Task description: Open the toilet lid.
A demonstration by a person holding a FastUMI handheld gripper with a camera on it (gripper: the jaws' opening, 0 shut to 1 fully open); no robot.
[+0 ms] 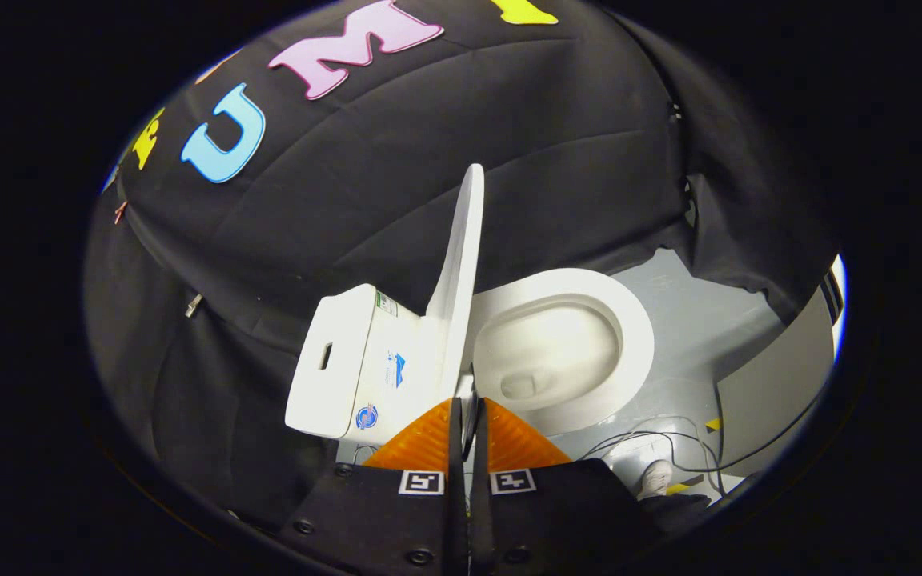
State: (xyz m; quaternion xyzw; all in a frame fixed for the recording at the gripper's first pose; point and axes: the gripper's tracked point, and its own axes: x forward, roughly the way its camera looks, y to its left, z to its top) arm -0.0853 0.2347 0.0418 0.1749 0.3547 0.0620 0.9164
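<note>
The white toilet lid (461,280) stands up, seen from its thin edge, leaning against the tank (349,360). On the other side of the lid is the open bowl (561,348) with its white seat ring. The hand-held gripper (469,416) is just at the bottom of the lid. Its orange fingers (425,444) are almost together with a thin gap, pinching nothing. Black cables (653,440) lie on the grey floor (693,328) beside the bowl.
</note>
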